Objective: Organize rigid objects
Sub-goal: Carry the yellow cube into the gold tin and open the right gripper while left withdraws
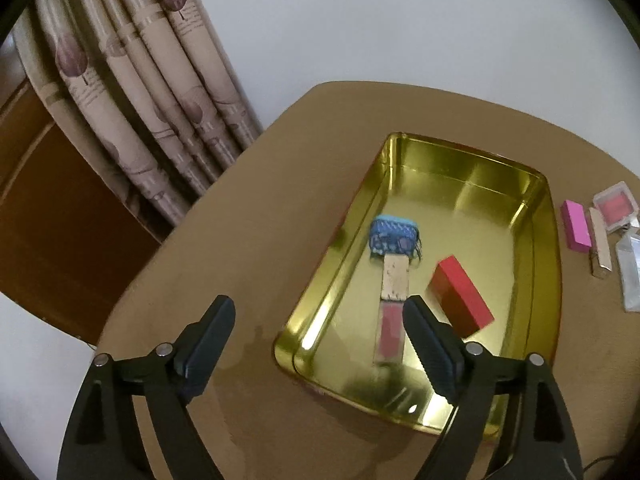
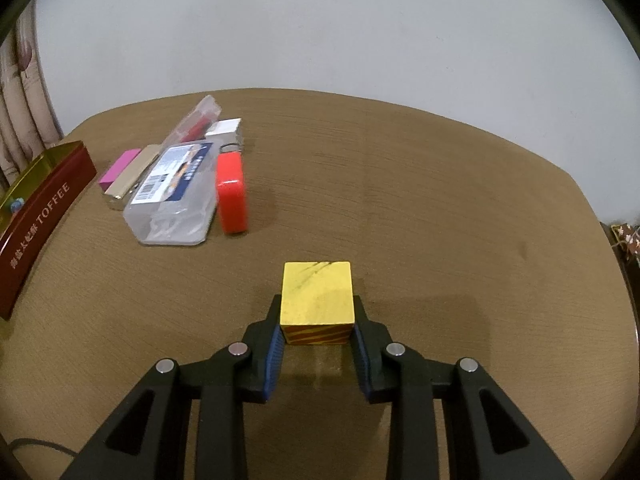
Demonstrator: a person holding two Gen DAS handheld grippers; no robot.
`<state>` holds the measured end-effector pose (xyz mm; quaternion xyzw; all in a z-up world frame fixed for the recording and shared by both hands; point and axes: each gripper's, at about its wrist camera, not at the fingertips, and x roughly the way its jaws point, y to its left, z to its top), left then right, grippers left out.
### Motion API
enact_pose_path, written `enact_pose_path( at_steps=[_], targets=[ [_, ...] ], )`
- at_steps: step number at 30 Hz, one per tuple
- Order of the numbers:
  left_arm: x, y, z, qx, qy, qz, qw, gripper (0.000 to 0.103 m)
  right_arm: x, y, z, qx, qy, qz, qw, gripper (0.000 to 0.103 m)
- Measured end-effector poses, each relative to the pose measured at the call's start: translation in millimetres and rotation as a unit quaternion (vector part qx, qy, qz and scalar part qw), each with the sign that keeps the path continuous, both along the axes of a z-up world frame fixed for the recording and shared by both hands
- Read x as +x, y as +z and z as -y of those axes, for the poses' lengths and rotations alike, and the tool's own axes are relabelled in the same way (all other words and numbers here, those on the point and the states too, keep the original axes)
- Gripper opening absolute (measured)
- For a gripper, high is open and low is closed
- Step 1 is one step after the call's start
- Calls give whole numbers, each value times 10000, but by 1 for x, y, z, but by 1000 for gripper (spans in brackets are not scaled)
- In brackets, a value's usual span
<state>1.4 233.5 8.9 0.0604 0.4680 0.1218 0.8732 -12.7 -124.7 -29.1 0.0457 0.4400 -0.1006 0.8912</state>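
Right gripper (image 2: 318,334) pinches yellow cube (image 2: 317,294) between its pads, over the table (image 2: 440,200). Only the left view shows the left gripper (image 1: 320,324) spread wide, empty, gold tin (image 1: 536,240) at 1 o'clock holding a red box (image 1: 460,296).

Glossy gold metal tin (image 1: 538,216); matt wood-grain table (image 2: 400,200); clear plastic case (image 2: 176,196); matt-painted yellow cube (image 2: 317,294)

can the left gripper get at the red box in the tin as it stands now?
Probably yes. The left gripper is open and holds nothing, and the red box lies uncovered in the open gold tin, just beyond its right finger. The lip gloss tube alongside leaves little room.
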Motion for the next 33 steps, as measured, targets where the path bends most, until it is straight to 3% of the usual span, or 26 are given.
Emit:
enact_pose_path(
  at_steps=[4,8,13,16,18,22,26,33],
  targets=[
    [-5,-6,-9,-381,23,-21,9993,85,-4,9,-17,48,148,17,9999,30],
    [-5,-6,-12,-224,142,16,9996,86,-1,22,-46,-5,434,76,9990,30],
    [-6,-7,-15,-464,99,-11,9989,90,13,40,-95,37,936,178,9954,30],
    [-3,-9,-15,-316,128,-33,9994,90,19,47,-127,86,1254,234,9918,30],
    [-2,-8,-18,-204,185,11,9996,90,23,55,-150,83,1519,303,9879,30],
    [2,-9,-27,-453,315,-52,9985,90,32,67,-189,154,1965,371,9797,30],
    [5,-9,-36,-377,534,-66,9978,90,41,82,-228,240,2378,473,9699,30],
    [6,-10,-46,-388,736,-142,9964,90,58,86,-284,234,3095,402,9498,30]
  ],
)
